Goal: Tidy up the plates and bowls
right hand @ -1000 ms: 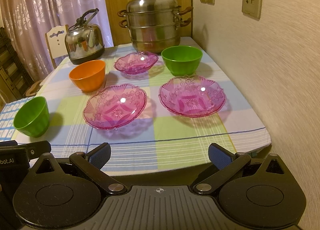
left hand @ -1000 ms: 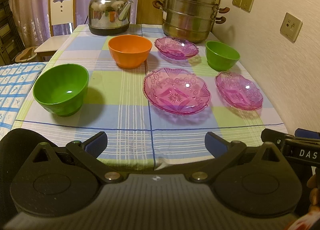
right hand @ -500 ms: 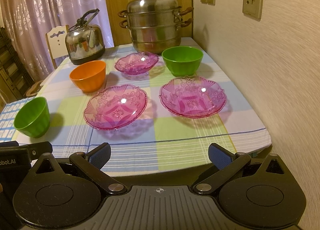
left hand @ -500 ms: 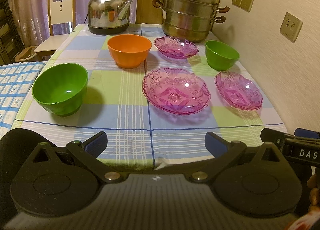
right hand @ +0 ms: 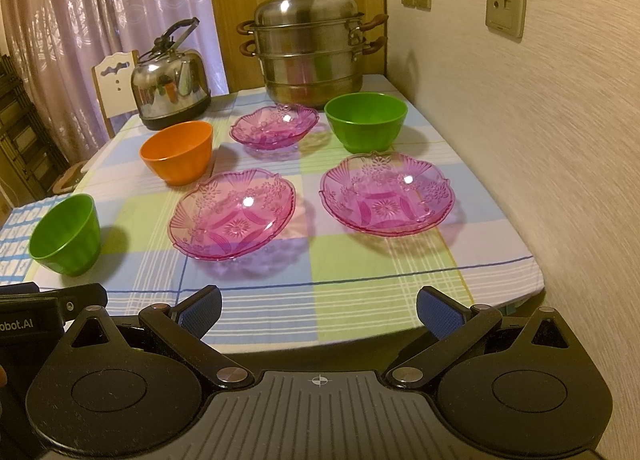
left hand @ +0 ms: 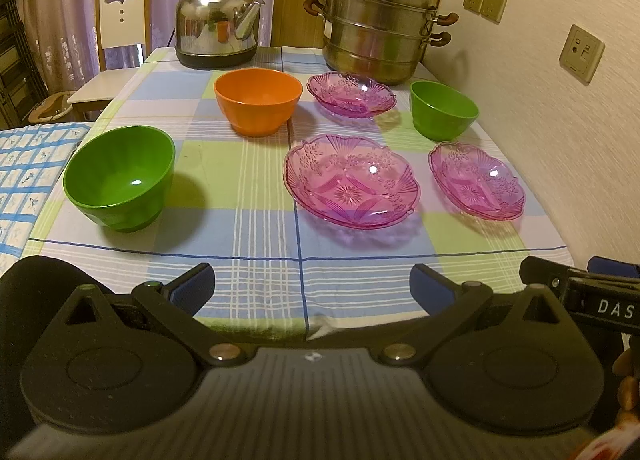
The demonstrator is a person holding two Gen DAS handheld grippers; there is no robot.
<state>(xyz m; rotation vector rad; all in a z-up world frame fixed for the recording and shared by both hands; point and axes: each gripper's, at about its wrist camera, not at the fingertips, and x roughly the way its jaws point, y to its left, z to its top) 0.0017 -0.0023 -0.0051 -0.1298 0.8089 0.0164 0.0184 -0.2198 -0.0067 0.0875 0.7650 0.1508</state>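
Note:
On the checked tablecloth stand a near green bowl, an orange bowl, a far green bowl and three pink glass plates: a middle one, a right one and a small far one. My left gripper is open and empty at the table's front edge. My right gripper is open and empty, also at the front edge, to the right of the left one.
A steel kettle and a stacked steel steamer pot stand at the table's far end. A wall with sockets runs along the right side. A white chair stands at the far left. A blue checked cloth lies left.
Both grippers have drifted very slightly; the view is almost the same. Nothing on the table has moved.

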